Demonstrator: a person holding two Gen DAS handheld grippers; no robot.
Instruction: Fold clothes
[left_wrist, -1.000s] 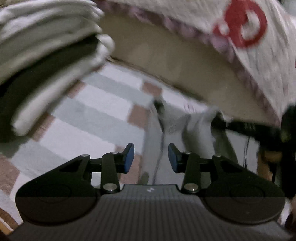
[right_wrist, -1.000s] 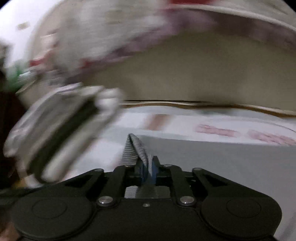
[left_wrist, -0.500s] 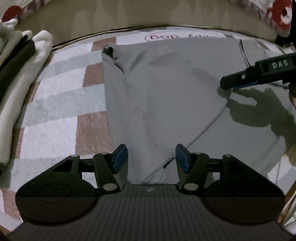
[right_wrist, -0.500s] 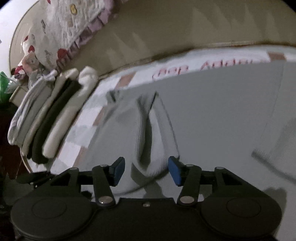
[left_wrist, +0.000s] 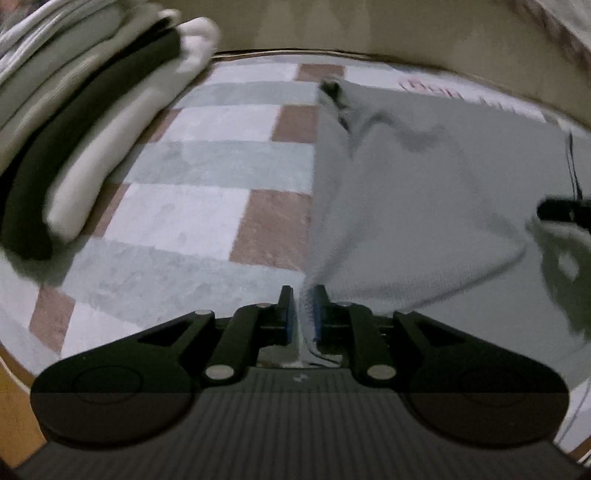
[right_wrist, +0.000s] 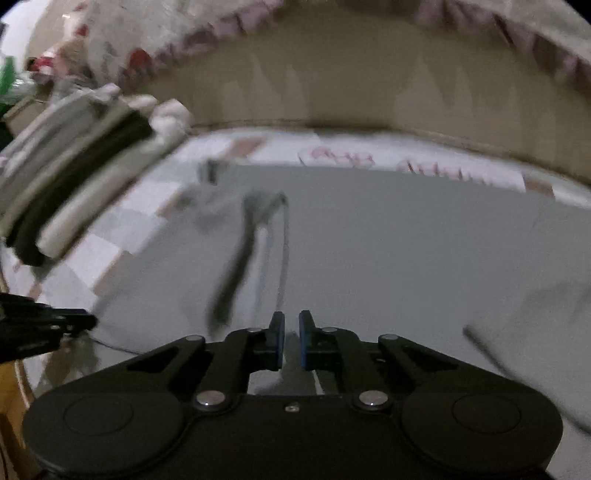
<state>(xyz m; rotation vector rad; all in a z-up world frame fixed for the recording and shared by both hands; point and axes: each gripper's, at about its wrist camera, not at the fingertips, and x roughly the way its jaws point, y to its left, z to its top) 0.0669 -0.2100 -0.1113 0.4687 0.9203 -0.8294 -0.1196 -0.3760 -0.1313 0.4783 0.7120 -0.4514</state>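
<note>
- My left gripper (left_wrist: 303, 310) clenches the grey garment's (left_wrist: 424, 192) near edge on the checked mat (left_wrist: 207, 184).
- My right gripper (right_wrist: 291, 339) looks clamped on cloth too, though blur leaves doubt.
- I'd lift both evenly, keeping the edge taut.

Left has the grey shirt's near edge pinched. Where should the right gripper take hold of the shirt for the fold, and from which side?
Take the grey shirt at its near hem, low and level from the near side. The cloth lies flat on the checked mat, so only the edge gives the jaws something to close on. The left gripper already pinches that edge; the right gripper looks almost closed right there.
</note>
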